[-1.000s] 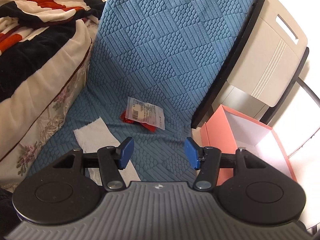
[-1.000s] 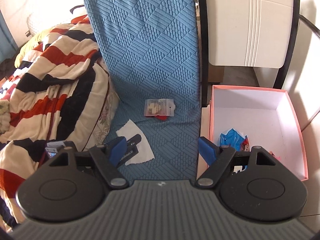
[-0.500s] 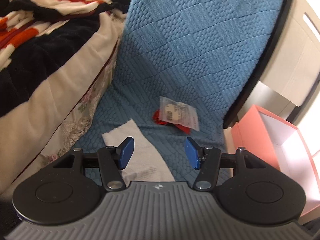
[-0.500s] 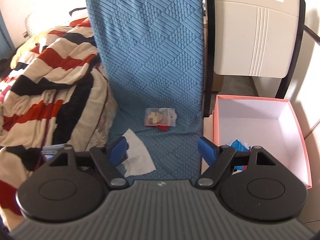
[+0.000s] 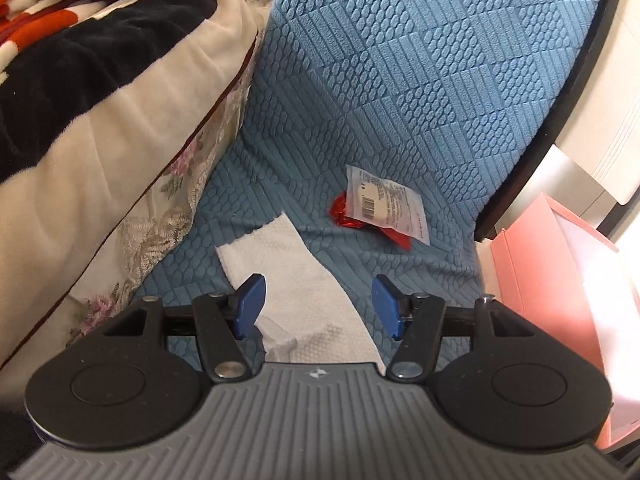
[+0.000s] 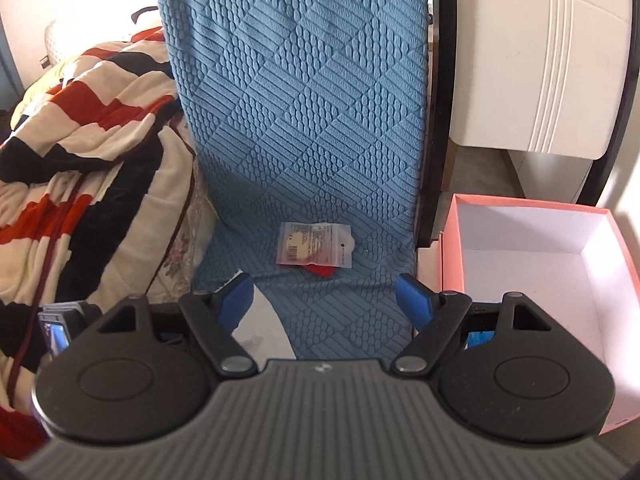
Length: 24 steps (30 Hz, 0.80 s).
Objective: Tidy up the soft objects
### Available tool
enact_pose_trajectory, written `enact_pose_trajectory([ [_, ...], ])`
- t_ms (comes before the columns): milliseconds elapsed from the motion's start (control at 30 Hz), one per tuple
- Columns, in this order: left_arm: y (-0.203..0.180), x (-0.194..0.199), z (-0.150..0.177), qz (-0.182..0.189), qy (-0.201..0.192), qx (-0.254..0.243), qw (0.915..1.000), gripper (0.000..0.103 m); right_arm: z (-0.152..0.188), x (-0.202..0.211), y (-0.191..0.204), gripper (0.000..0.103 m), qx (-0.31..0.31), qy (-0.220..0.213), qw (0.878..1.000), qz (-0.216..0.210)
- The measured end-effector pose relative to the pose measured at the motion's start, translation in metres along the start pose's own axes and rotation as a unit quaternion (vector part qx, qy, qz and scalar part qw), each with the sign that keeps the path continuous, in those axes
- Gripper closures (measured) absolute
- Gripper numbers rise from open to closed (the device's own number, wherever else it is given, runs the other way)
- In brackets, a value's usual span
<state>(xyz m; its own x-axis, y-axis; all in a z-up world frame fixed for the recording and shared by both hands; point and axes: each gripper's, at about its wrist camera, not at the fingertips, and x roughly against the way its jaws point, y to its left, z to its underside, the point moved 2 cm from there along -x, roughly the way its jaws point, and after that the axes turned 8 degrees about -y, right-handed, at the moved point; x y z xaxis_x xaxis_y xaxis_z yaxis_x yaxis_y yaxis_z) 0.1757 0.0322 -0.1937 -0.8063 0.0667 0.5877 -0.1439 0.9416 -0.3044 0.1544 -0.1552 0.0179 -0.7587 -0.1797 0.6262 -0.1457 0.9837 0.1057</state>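
Note:
A white cloth (image 5: 296, 276) lies on the seat of a blue quilted chair cover (image 5: 420, 92). My left gripper (image 5: 318, 306) hovers right over the cloth's near part, open, with nothing between its pads. Farther back on the seat lies a clear packet with a barcode (image 5: 384, 204), on top of a red wrapper (image 5: 344, 214). My right gripper (image 6: 325, 300) is open over the seat's front, short of the packet (image 6: 316, 244), with the cloth (image 6: 260, 328) at its left finger. A blue soft item (image 6: 480, 336) shows in the pink box, mostly hidden behind the right finger.
The pink box (image 6: 520, 208) with a white inside stands right of the chair. A striped blanket (image 6: 80, 120) is piled on the left, over a floral edge (image 5: 160, 216). A white cabinet (image 6: 540, 60) stands behind. A small screen device (image 6: 56, 332) shows at the lower left.
Both grippers have come down and closer to the seat. The left one now stands over the white cloth, and the right one hides most of the blue item in the box.

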Motion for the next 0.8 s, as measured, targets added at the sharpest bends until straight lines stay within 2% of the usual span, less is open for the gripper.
enact_pose_trajectory([
  [233, 0.007, -0.010, -0.004, -0.002, 0.007, 0.030, 0.9995, 0.037, 0.011, -0.047, -0.008, 0.023, -0.007, 0.018, 1.000, -0.005],
  [500, 0.011, -0.024, -0.001, -0.017, 0.014, 0.049, 0.9986, 0.034, 0.035, -0.103, -0.037, 0.023, -0.077, 0.034, 0.995, -0.061],
  [800, 0.015, -0.047, 0.015, -0.043, 0.037, 0.081, 0.9952, 0.033, 0.047, -0.165, -0.037, 0.024, -0.037, 0.037, 0.994, -0.092],
])
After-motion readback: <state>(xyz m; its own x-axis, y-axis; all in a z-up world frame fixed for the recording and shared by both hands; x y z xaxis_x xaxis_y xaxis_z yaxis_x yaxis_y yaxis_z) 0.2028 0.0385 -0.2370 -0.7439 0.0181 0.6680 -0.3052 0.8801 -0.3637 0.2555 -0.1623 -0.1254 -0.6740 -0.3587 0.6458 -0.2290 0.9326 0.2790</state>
